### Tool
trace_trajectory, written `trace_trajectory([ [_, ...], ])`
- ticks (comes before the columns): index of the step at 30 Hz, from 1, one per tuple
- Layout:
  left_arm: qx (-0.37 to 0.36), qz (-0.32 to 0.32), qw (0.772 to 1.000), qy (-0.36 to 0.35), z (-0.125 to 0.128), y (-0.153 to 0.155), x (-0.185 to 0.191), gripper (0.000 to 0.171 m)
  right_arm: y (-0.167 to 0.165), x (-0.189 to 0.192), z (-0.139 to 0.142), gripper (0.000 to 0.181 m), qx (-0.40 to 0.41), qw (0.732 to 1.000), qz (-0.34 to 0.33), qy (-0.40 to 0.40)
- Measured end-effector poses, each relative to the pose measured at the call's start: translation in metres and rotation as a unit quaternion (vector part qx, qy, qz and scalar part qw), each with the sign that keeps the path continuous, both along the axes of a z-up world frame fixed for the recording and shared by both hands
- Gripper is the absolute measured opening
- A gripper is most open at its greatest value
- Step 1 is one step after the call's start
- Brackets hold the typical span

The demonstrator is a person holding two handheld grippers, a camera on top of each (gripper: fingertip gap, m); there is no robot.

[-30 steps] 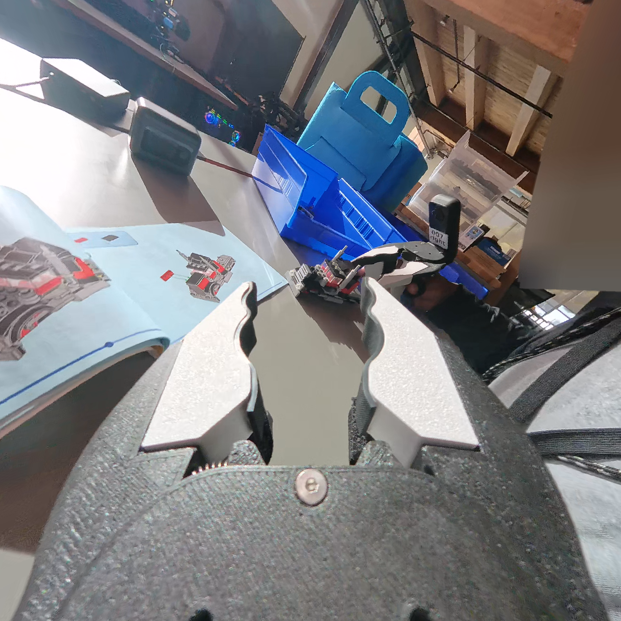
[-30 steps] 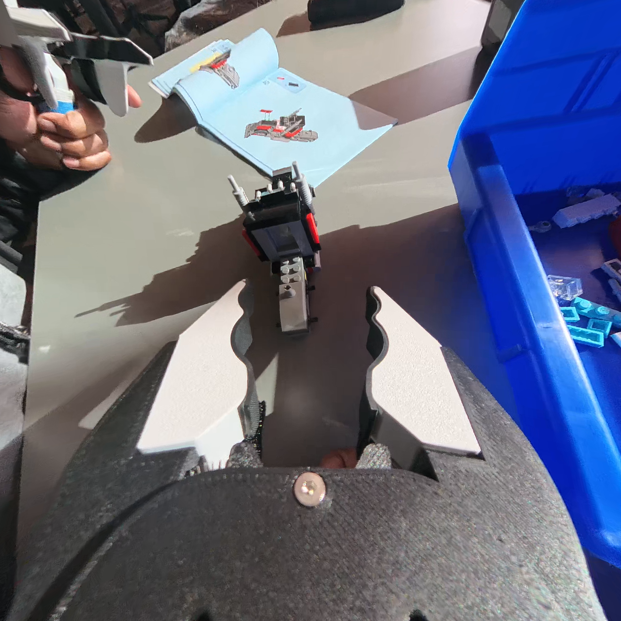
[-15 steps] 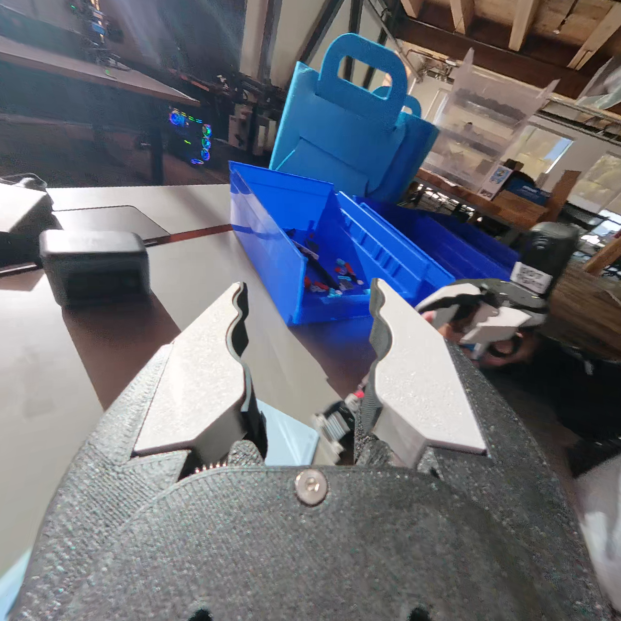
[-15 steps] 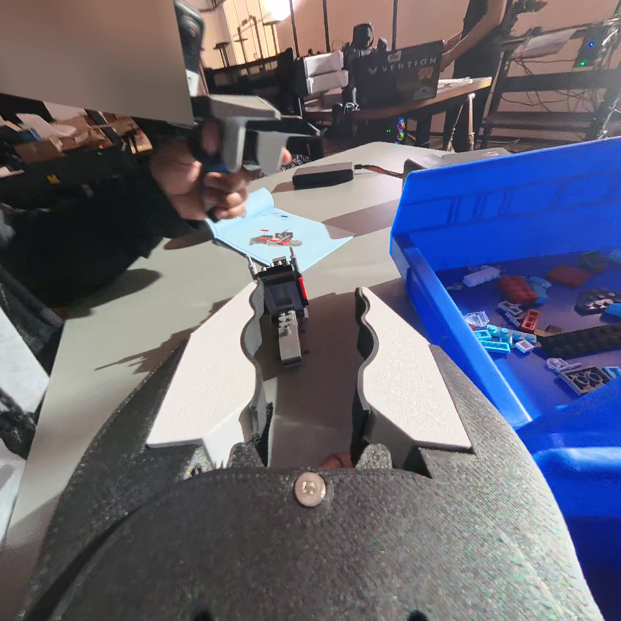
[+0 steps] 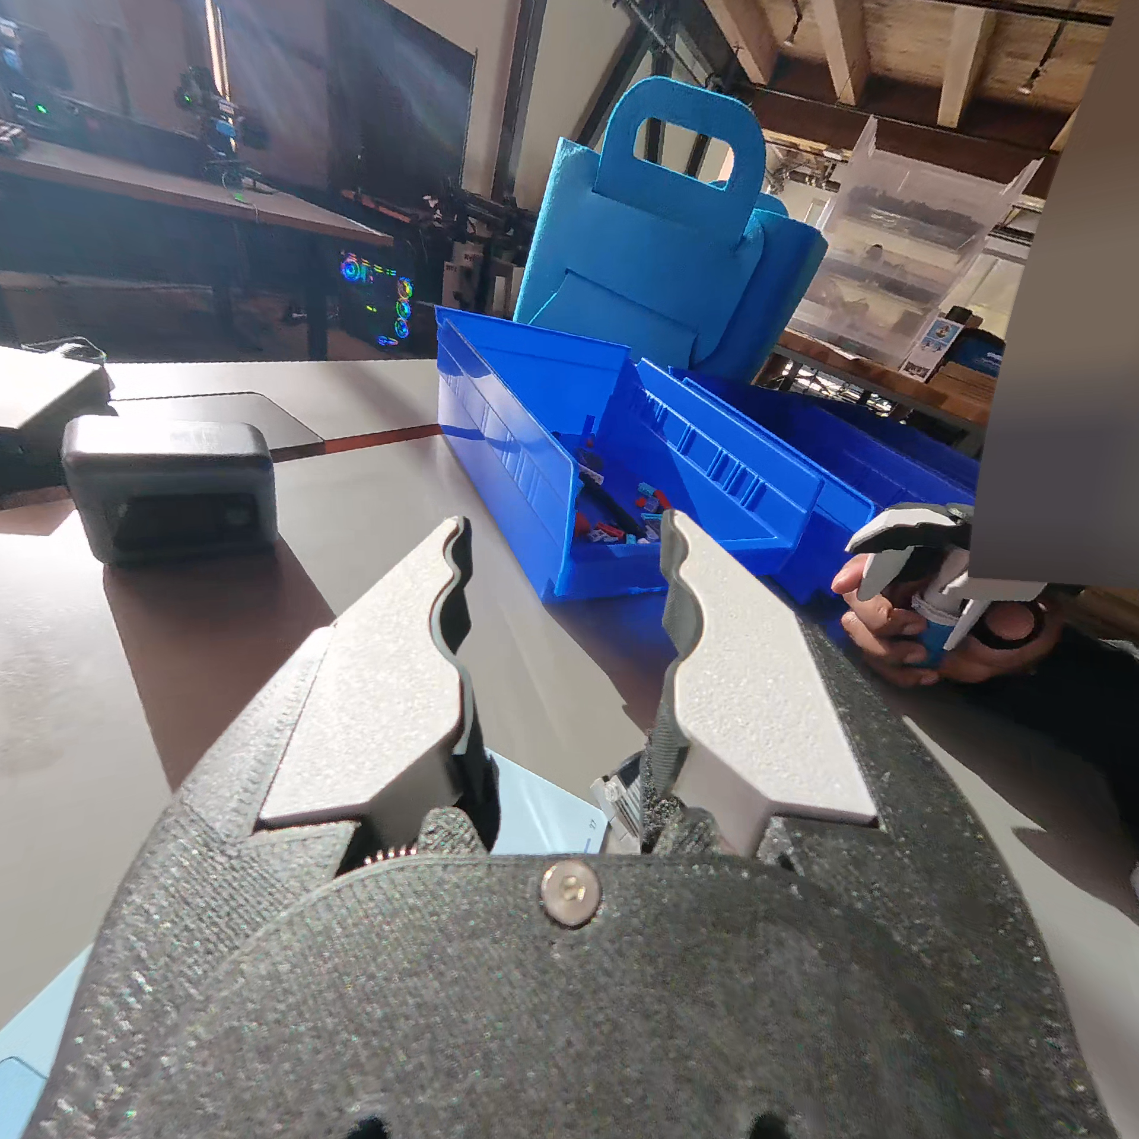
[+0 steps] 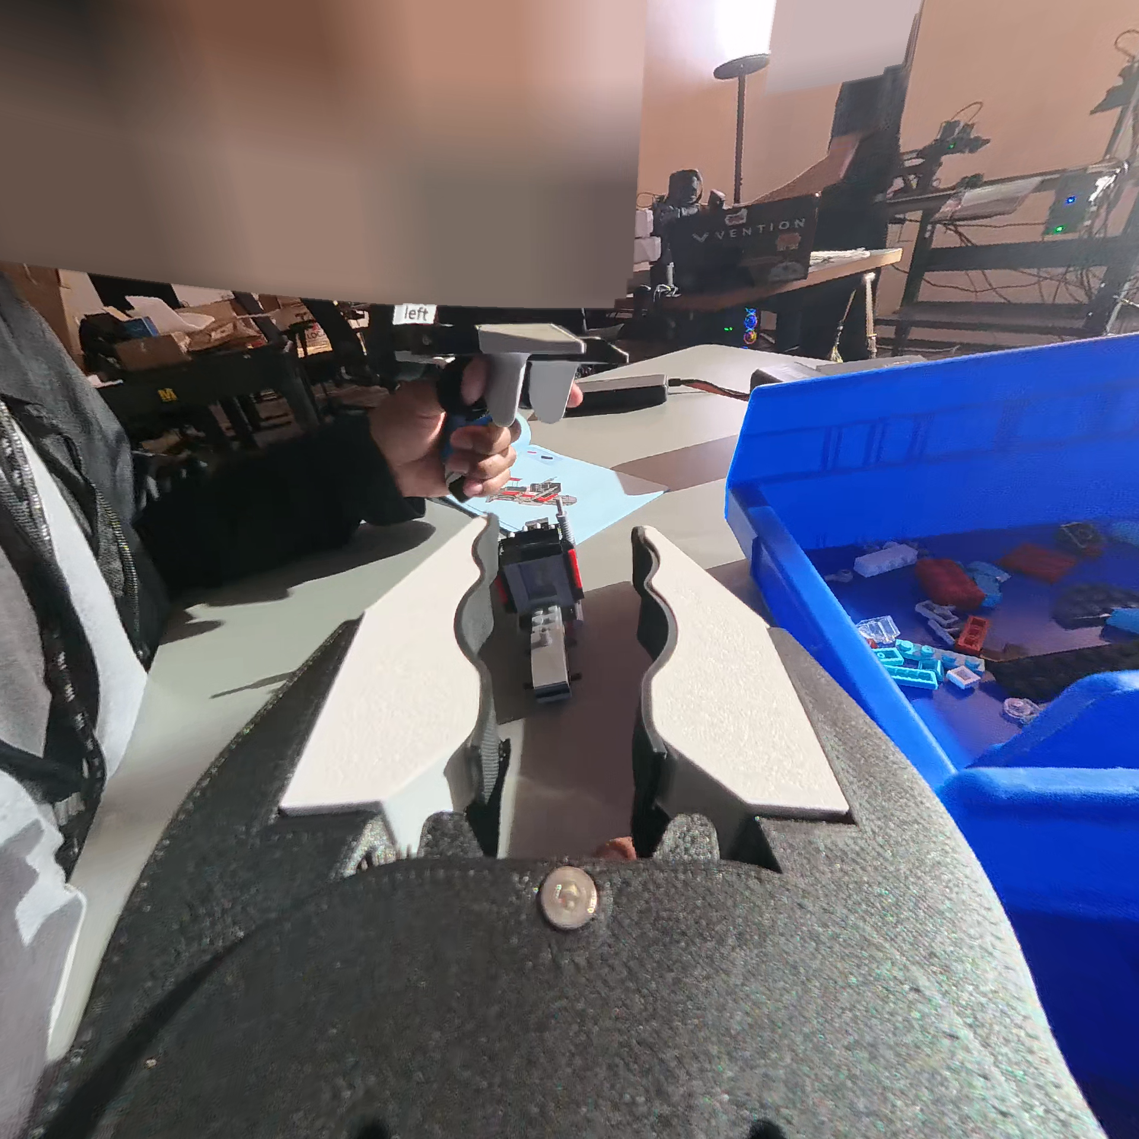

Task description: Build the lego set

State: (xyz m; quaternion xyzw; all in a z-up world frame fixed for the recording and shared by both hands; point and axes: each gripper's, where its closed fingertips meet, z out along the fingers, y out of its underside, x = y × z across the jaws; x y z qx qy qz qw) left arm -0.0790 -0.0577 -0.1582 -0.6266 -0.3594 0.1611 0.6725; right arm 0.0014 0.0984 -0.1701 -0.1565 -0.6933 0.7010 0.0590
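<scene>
A black, grey and red lego truck [image 6: 542,585] stands on the grey table [image 6: 246,647], between the fingers of my right gripper [image 6: 564,542]. The jaws are open around it; the left pad is close to the truck's side and a clear gap shows at the right pad. My left gripper [image 5: 564,536] is open and empty, raised above the table and facing a blue bin [image 5: 511,431] of loose lego pieces [image 5: 616,524]. It also shows in the right wrist view [image 6: 527,376], held by a hand above the light blue instruction booklet [image 6: 585,493].
The blue bin [image 6: 924,444] with several loose pieces [image 6: 949,616] stands right of the truck. A second blue bin [image 5: 739,462] and a blue felt bag [image 5: 647,246] are behind. A black box [image 5: 166,487] sits at the table's left.
My left gripper has lifted and turned from the truck and booklet toward the bin. My right gripper has tilted level and its jaws have narrowed around the truck.
</scene>
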Motion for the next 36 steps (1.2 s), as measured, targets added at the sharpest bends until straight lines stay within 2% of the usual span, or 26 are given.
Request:
trace_trajectory([
  [6,-0.007,-0.039,0.999,-0.001,-0.005,0.013,0.02,0.061,0.002,-0.001,0.003,0.044,-0.019,1.0,0.012,-0.016],
  [10,0.04,-0.078,0.996,0.006,0.003,0.027,0.044,0.058,0.004,0.0,0.009,0.045,-0.046,0.998,0.026,-0.019],
  [13,0.059,-0.08,0.994,0.048,0.012,0.03,0.065,0.057,0.004,0.003,0.014,0.045,-0.064,0.997,0.041,-0.01],
  [17,0.041,-0.071,0.995,0.055,0.003,0.024,0.082,0.058,0.005,0.002,0.016,0.045,-0.074,0.997,0.038,-0.006],
  [22,0.144,-0.062,0.988,-0.011,0.005,0.0,0.08,0.058,0.001,-0.003,0.015,0.045,-0.072,0.997,0.029,-0.009],
  [25,0.165,-0.053,0.984,-0.031,0.003,-0.006,0.075,0.059,-0.004,-0.004,0.014,0.045,-0.066,0.997,0.031,-0.009],
  [31,0.132,-0.011,0.99,-0.051,-0.011,-0.018,0.059,0.058,-0.004,-0.006,0.013,0.044,-0.064,0.998,0.025,-0.01],
  [36,0.091,0.015,0.995,-0.034,-0.015,-0.018,0.05,0.058,-0.001,-0.011,0.012,0.044,-0.056,0.998,-0.017,0.003],
])
